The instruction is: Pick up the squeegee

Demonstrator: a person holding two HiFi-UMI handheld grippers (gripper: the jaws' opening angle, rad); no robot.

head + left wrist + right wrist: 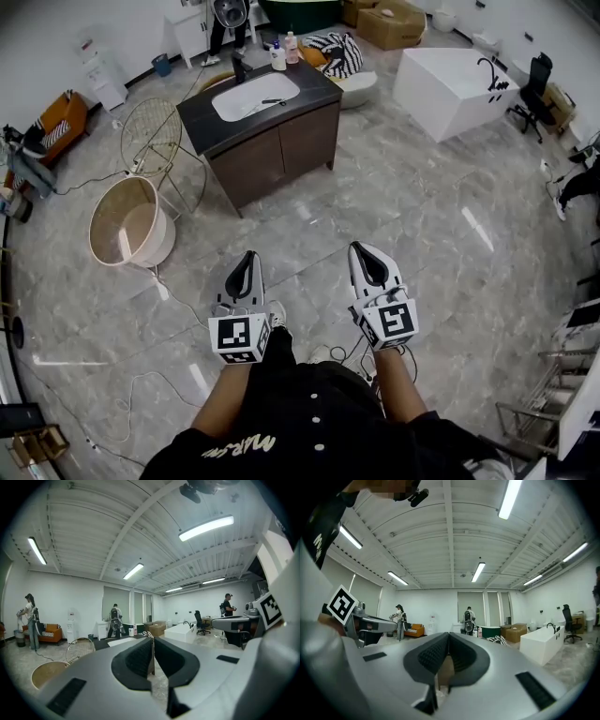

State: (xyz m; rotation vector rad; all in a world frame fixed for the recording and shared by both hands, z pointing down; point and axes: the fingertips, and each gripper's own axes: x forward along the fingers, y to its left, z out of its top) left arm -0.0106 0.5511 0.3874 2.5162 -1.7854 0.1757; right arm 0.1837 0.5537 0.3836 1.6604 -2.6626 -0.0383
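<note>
A dark vanity cabinet (281, 141) with a white sink (251, 97) stands ahead of me. A slim dark item (273, 100), possibly the squeegee, lies on the sink's right rim; it is too small to be sure. Both grippers hang low in front of my body, well short of the cabinet. My left gripper (247, 260) (152, 641) points level at the room with its jaws together and nothing between them. My right gripper (367, 250) (447, 637) is also shut and empty.
A wire chair (155, 141) and a round beige tub (131, 225) stand left of the cabinet. A white bathtub (450, 89) sits at the back right. Bottles (278, 56) and a faucet (240, 67) are on the countertop. Cables (141, 380) trail over the floor.
</note>
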